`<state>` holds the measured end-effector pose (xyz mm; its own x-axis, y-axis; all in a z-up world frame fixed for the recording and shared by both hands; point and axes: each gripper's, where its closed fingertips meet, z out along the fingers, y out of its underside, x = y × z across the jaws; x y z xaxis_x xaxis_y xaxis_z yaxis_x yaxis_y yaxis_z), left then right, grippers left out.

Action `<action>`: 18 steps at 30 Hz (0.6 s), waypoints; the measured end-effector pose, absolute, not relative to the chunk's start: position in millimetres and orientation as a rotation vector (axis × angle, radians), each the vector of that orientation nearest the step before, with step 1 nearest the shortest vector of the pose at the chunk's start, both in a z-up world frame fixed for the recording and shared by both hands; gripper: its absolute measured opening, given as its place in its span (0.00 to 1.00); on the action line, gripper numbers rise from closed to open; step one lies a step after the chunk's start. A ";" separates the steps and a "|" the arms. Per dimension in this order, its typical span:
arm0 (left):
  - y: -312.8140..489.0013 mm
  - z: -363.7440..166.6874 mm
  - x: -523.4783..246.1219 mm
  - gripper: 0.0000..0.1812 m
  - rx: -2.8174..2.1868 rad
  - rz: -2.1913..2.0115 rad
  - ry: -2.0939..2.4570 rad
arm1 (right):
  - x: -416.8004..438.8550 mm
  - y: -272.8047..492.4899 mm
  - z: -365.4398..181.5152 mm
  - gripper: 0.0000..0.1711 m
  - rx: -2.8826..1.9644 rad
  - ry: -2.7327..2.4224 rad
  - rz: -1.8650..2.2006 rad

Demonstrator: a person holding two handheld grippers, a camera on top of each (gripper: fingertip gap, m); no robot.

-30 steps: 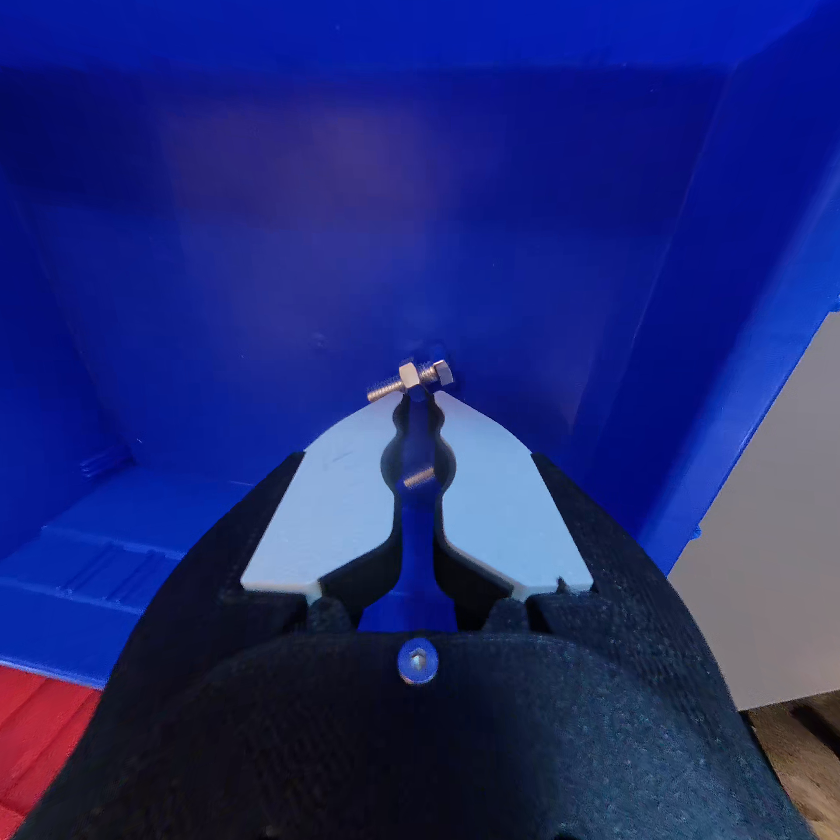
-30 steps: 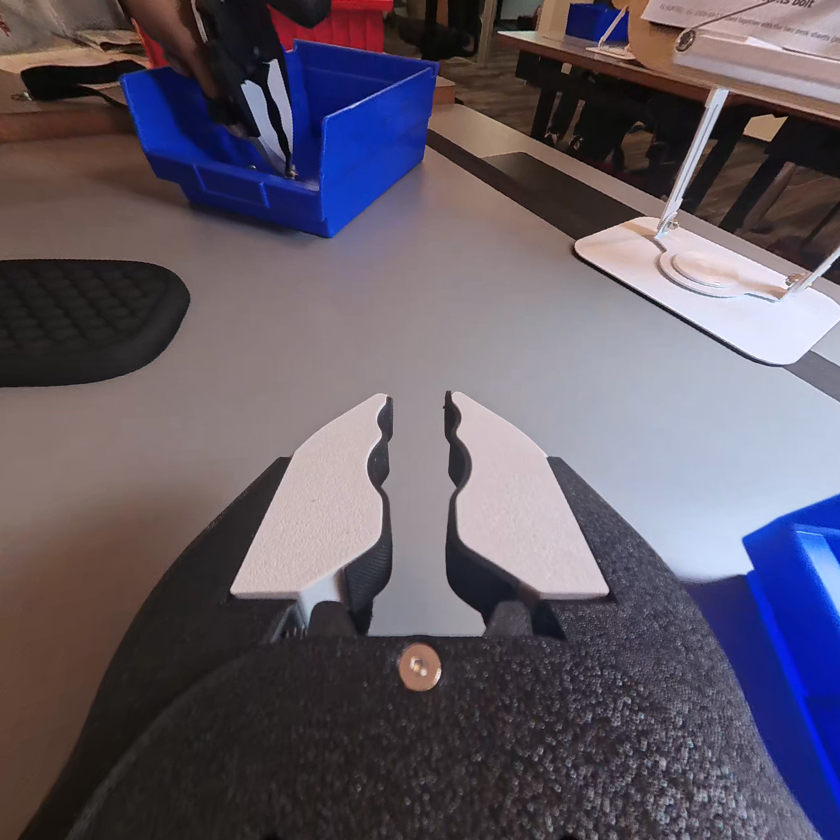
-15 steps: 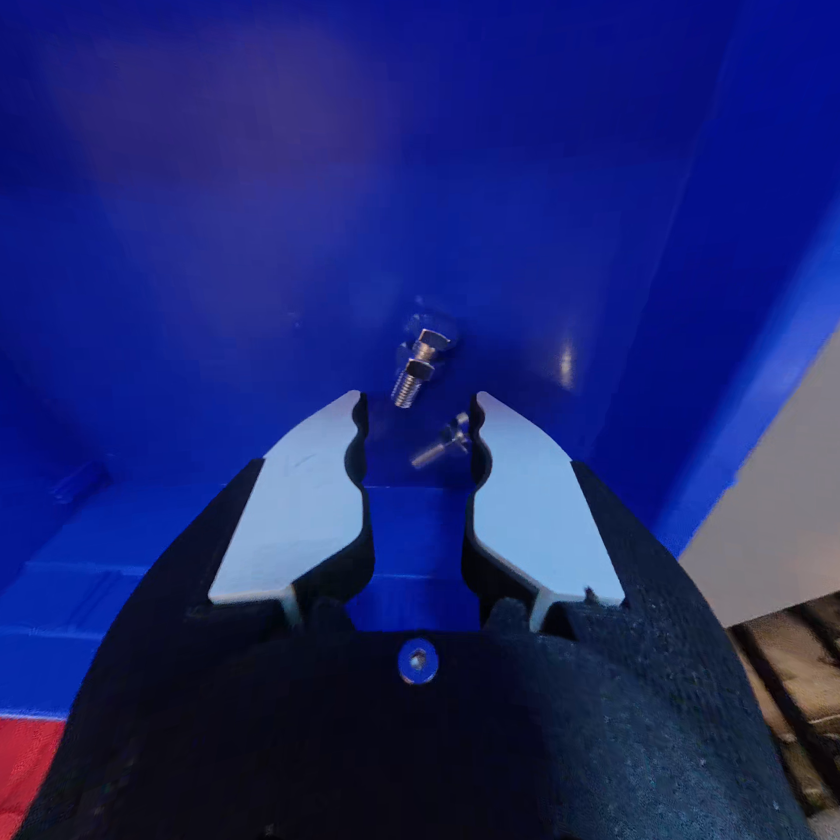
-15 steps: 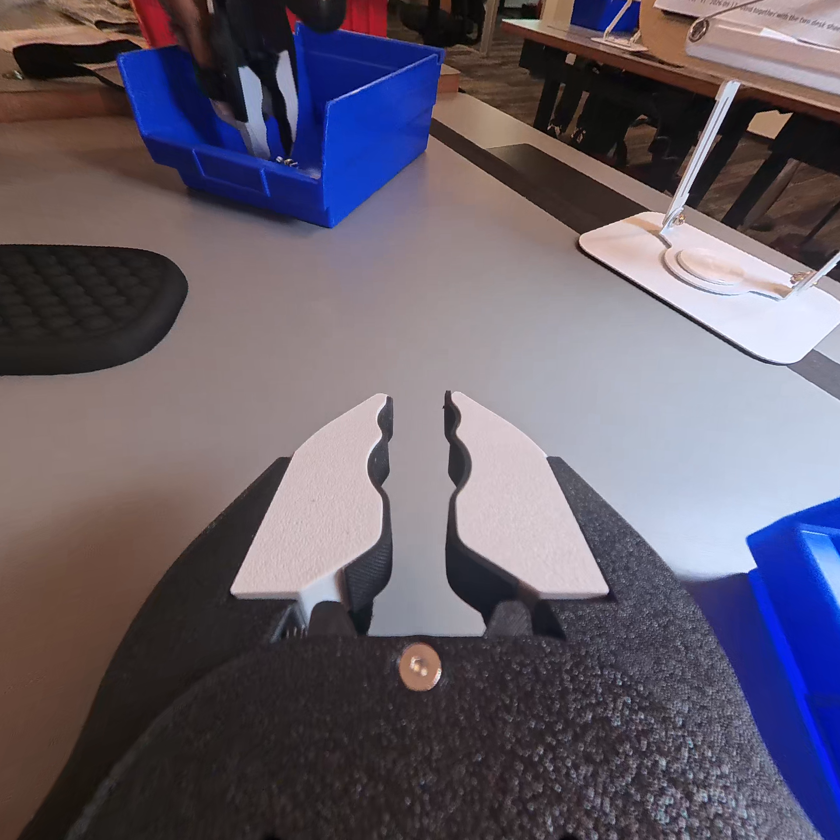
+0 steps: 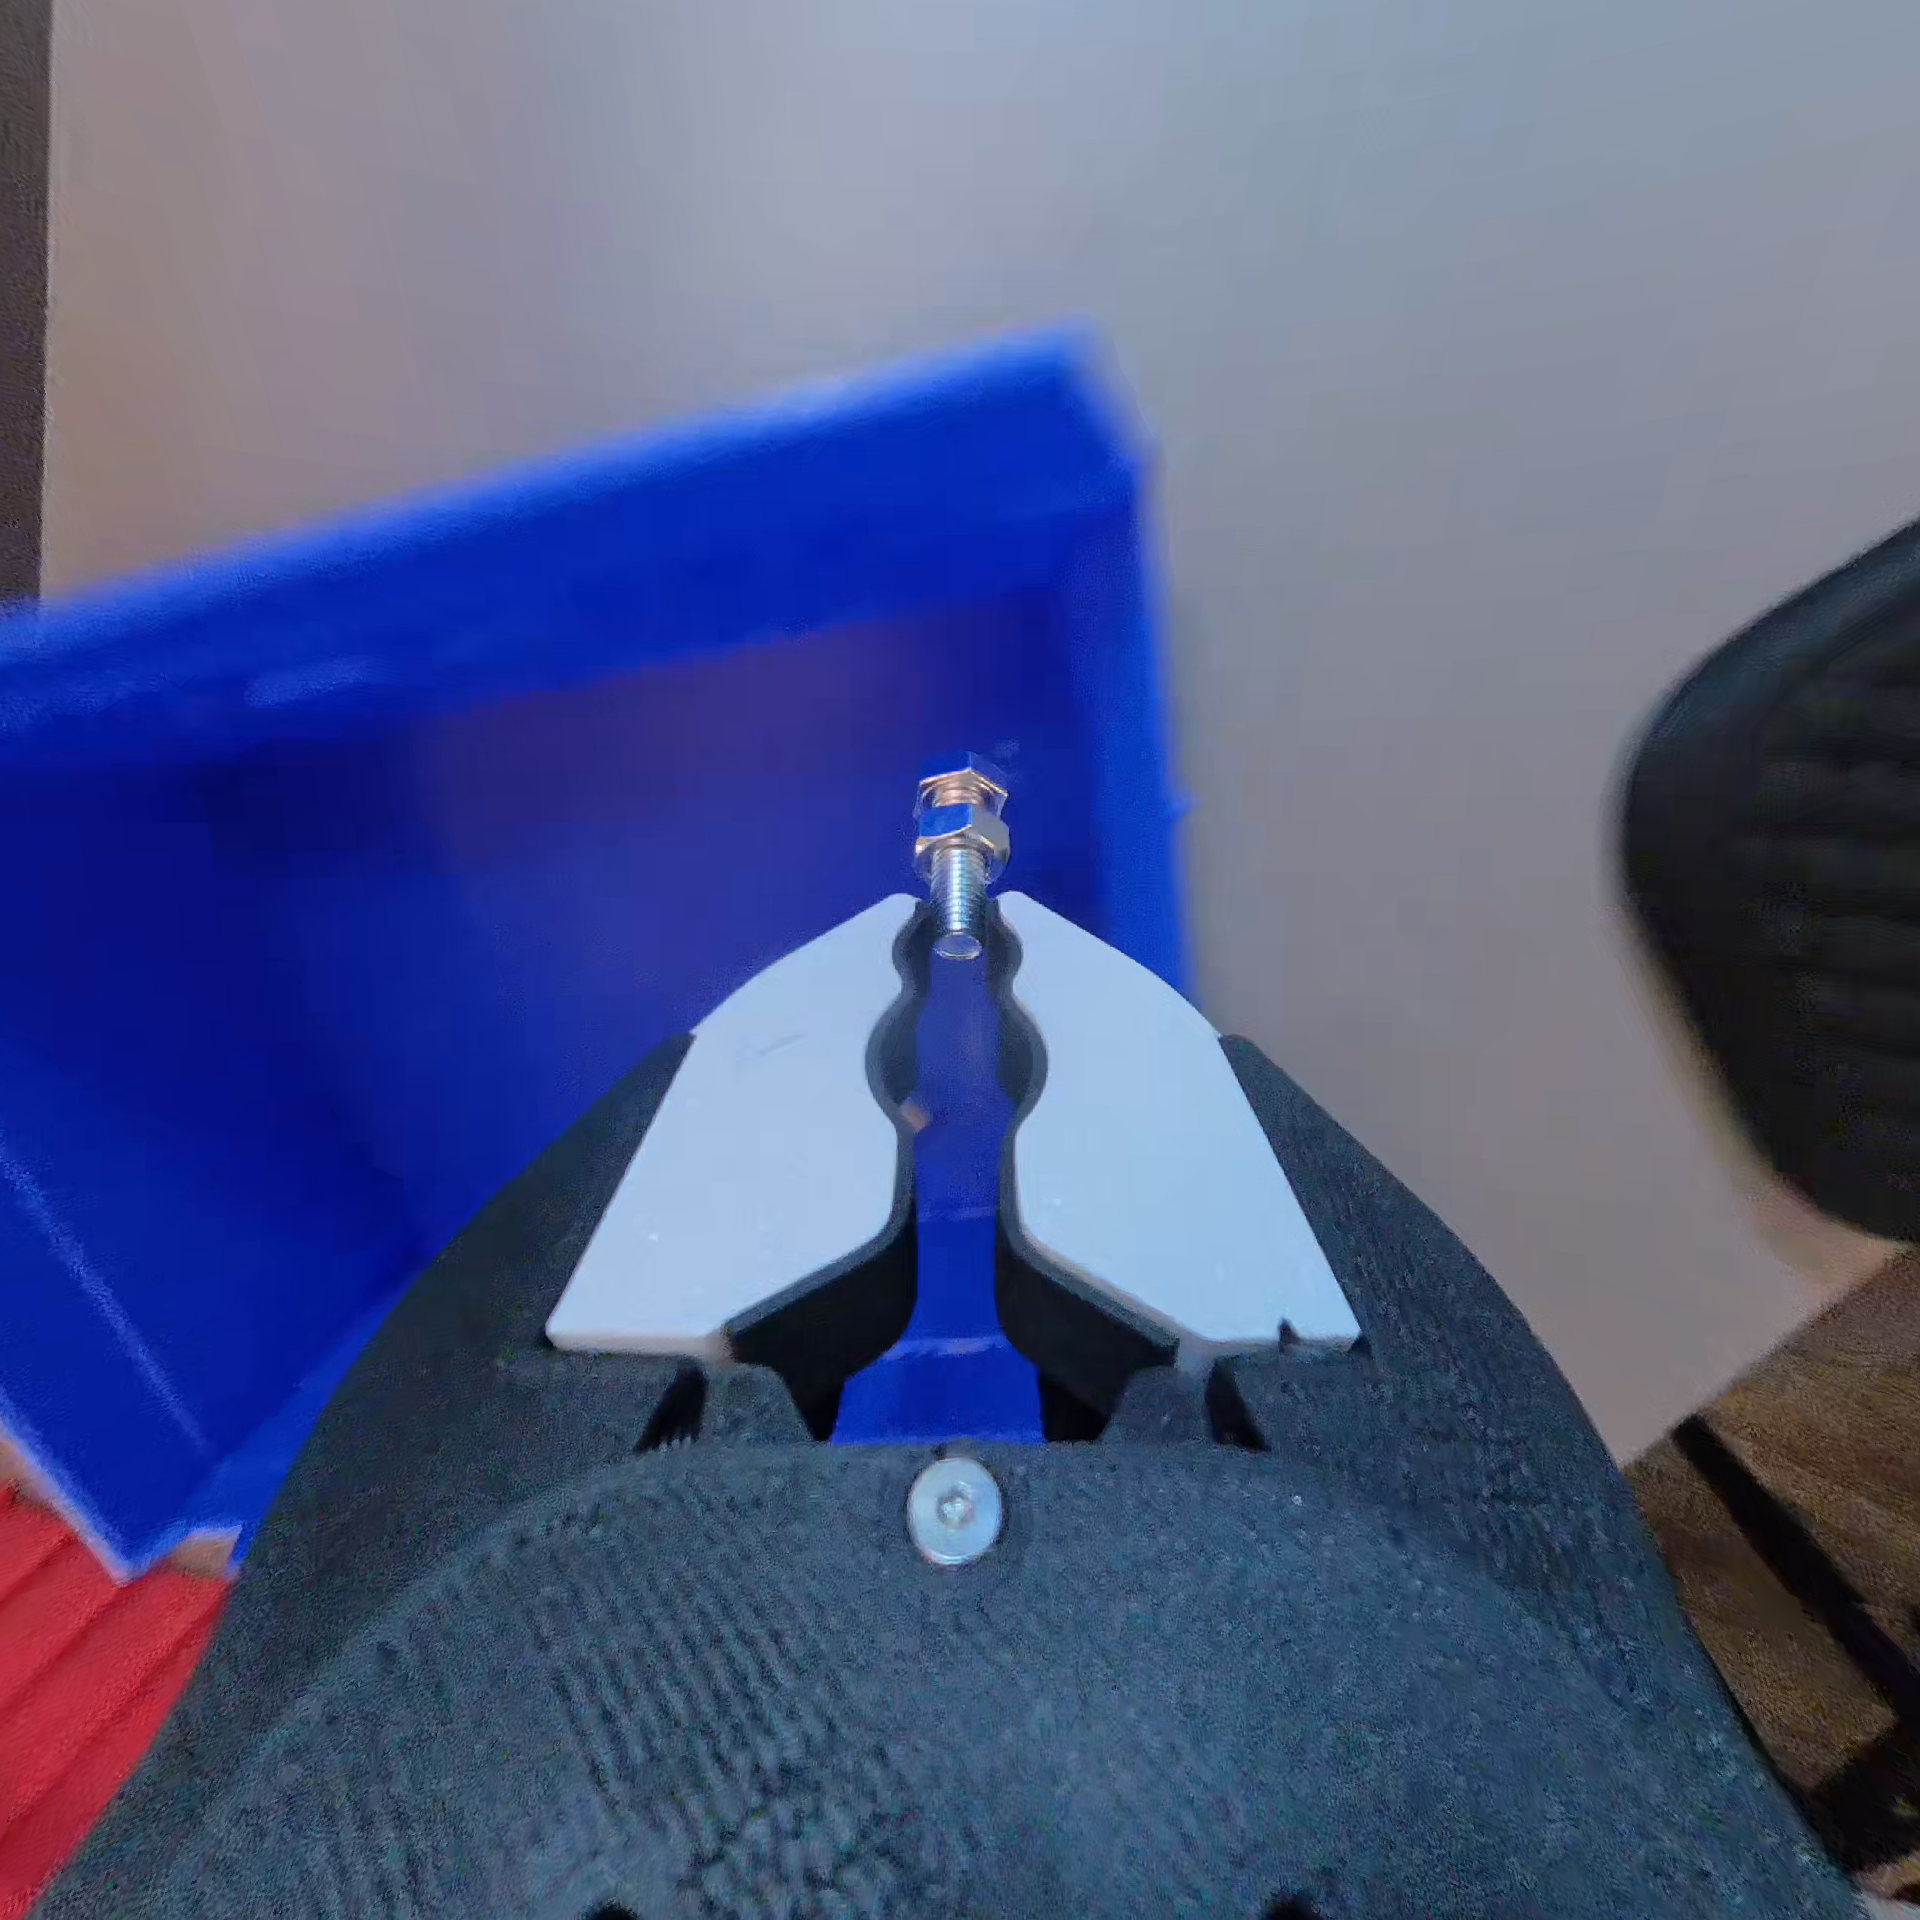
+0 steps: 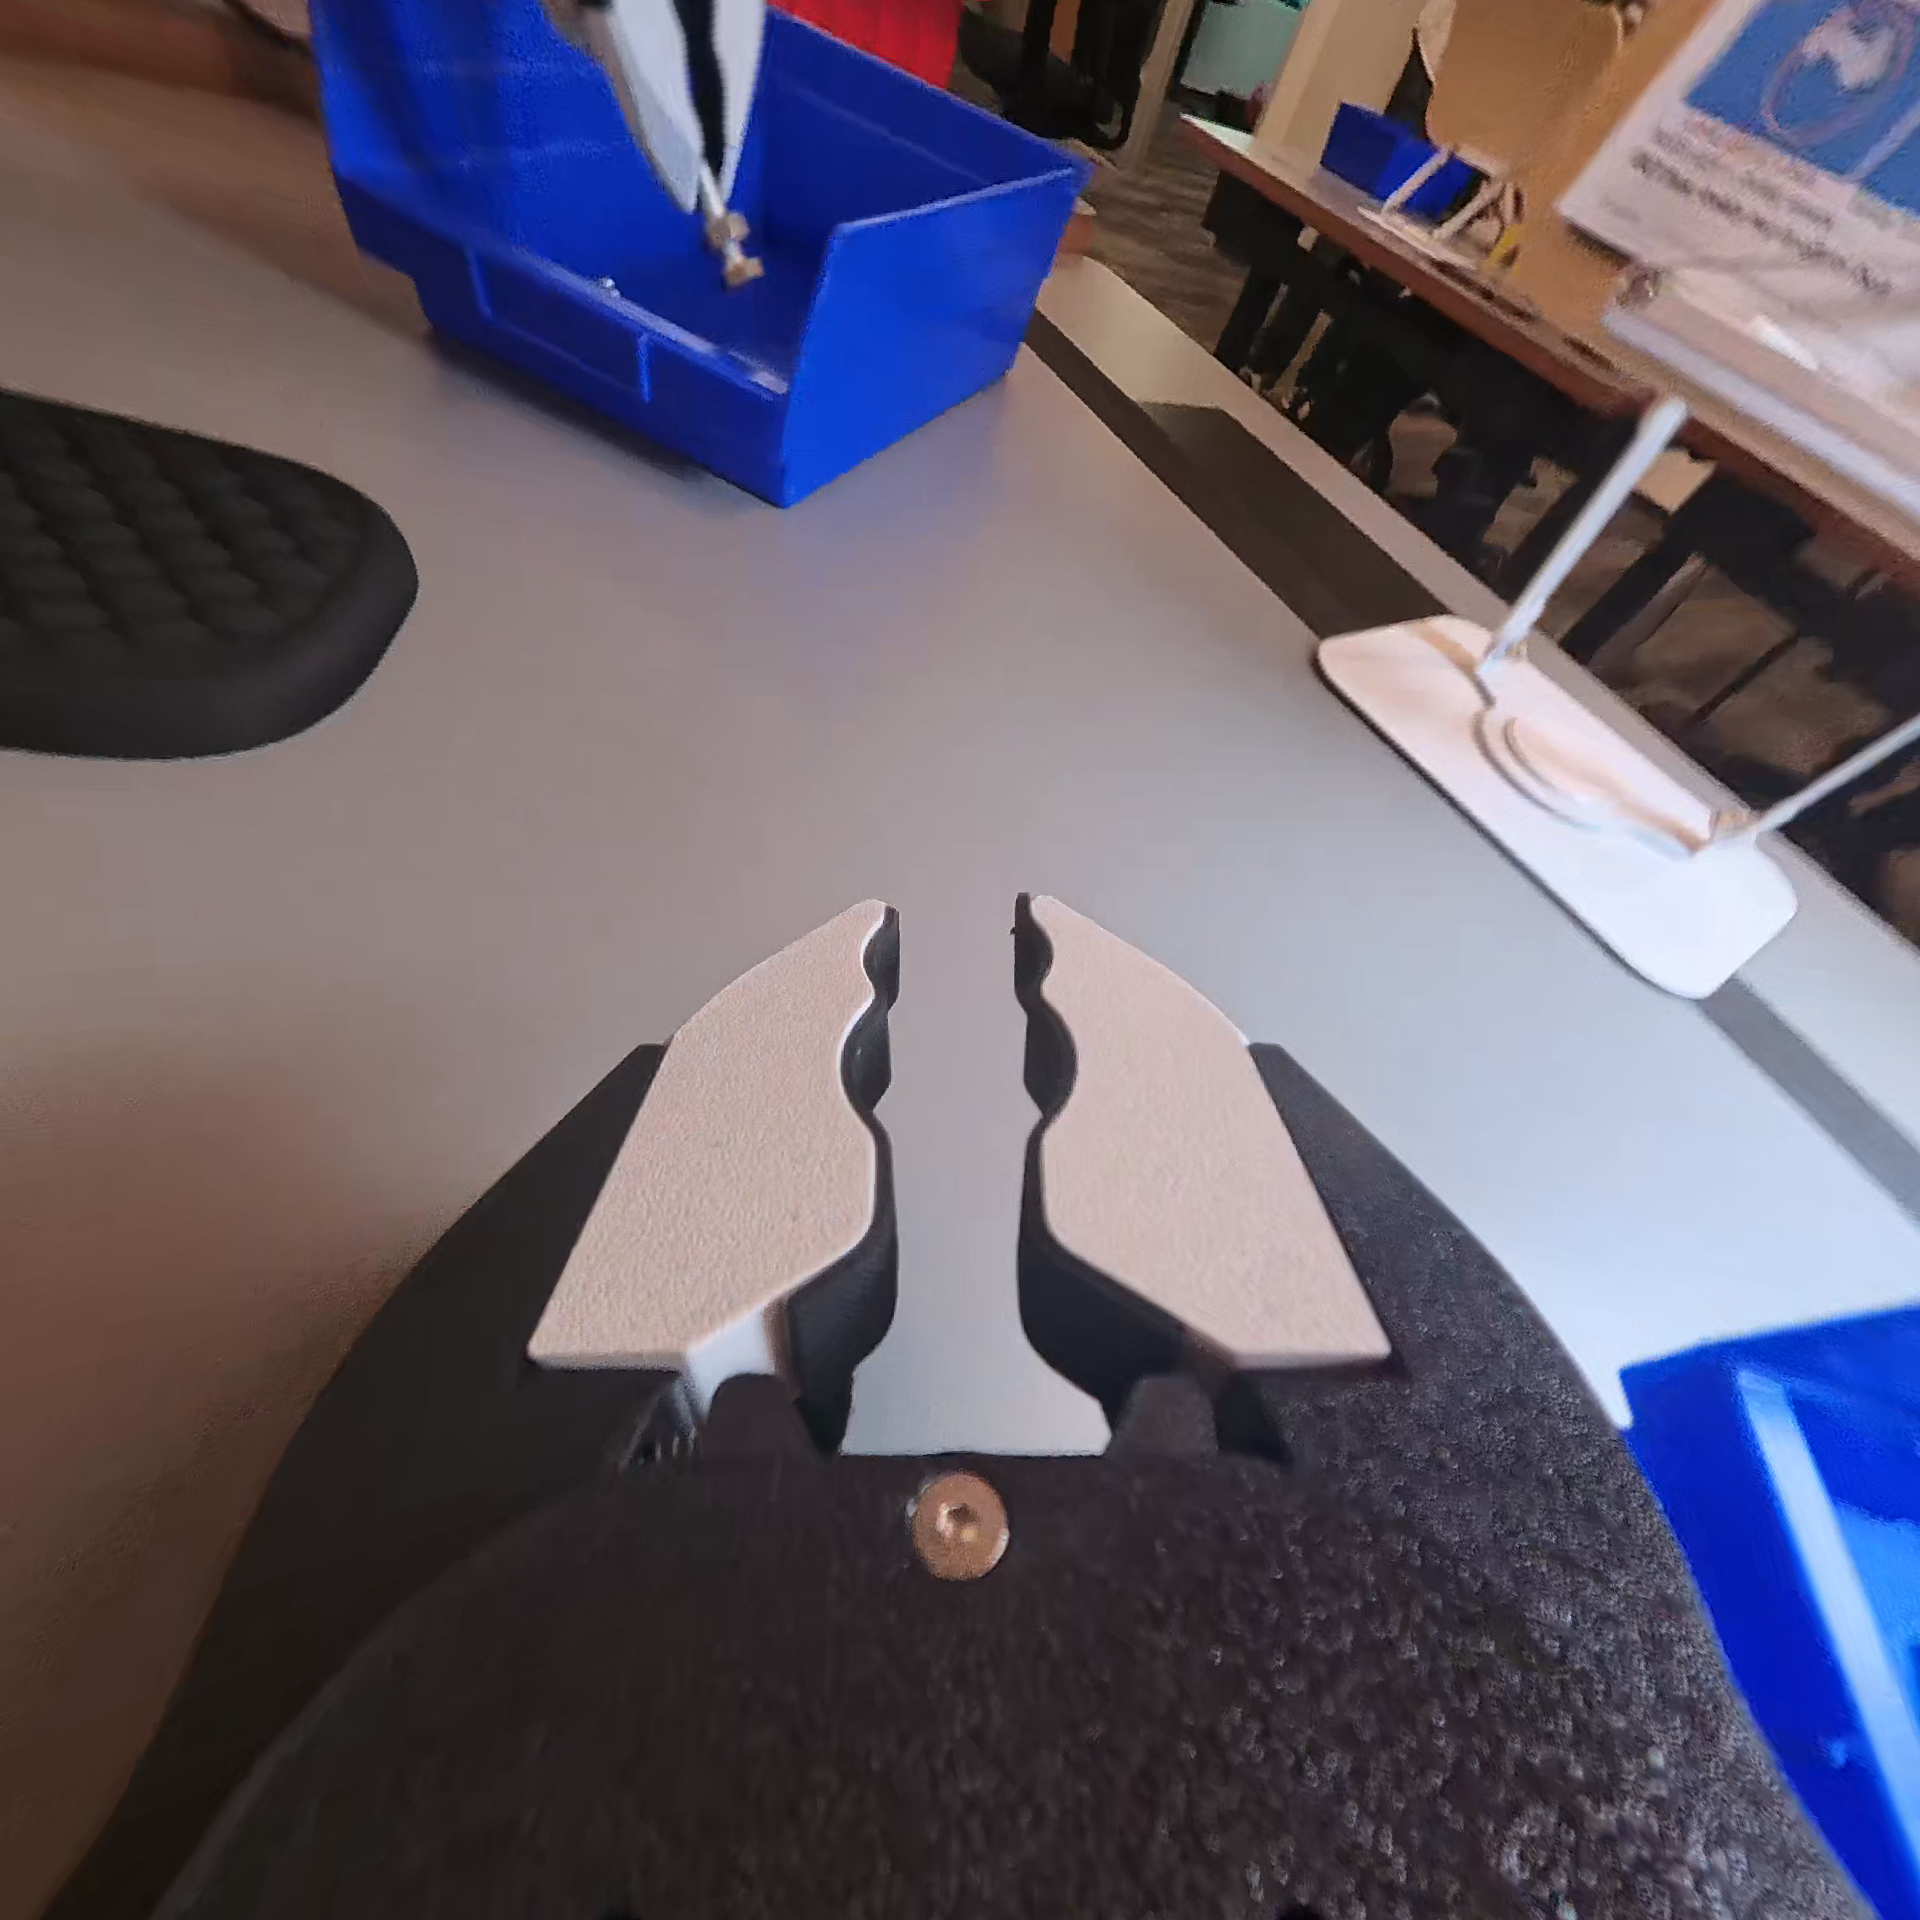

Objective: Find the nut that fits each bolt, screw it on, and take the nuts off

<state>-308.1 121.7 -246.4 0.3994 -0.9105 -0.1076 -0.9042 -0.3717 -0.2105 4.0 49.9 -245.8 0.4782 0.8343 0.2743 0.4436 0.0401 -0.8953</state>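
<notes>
The left gripper (image 5: 957, 906) has its jaws pressed together on the threaded shank of a small silver bolt (image 5: 957, 873), pinching it right at the tips. The bolt points straight out past the white fingers (image 5: 790, 1132), its hex head farthest away, and a nut (image 5: 960, 831) sits threaded on the shank just under that head. Gripper and bolt hang above the open hollow of the blue bin (image 5: 436, 831), clear of its floor; from the right wrist view the bolt (image 6: 730, 241) dangles head-down inside the same bin (image 6: 904, 301), between its walls. Another small metal piece (image 6: 608, 281) lies on the bin's floor, too small to identify.

The right gripper (image 6: 956, 914) hovers over the grey table (image 6: 727, 748), well in front of the bin, with its jaws parted by a narrow gap and nothing between them.

Left of the bin, towards the right gripper, lies a black textured pad (image 6: 177, 582). Right of the bin, near the table's edge, stands a white stand (image 6: 1558, 800) carrying a sheet. A second blue bin (image 6: 1797, 1538) shows beside the right gripper, far from the first. Something red (image 5: 73, 1662) lies just past the first bin's near corner.
</notes>
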 end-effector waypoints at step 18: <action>6.9 -240.4 -67.7 0.05 -1.999 -0.451 1.962 | -65.5 19.0 -258.0 0.12 -1.552 -1.296 0.341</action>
<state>-67.7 6.9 -240.4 0.0161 -0.9998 0.0114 -0.9044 -0.0195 -0.4263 -65.5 19.0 -258.0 0.3759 0.8465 0.3770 0.5517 0.1225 -0.8250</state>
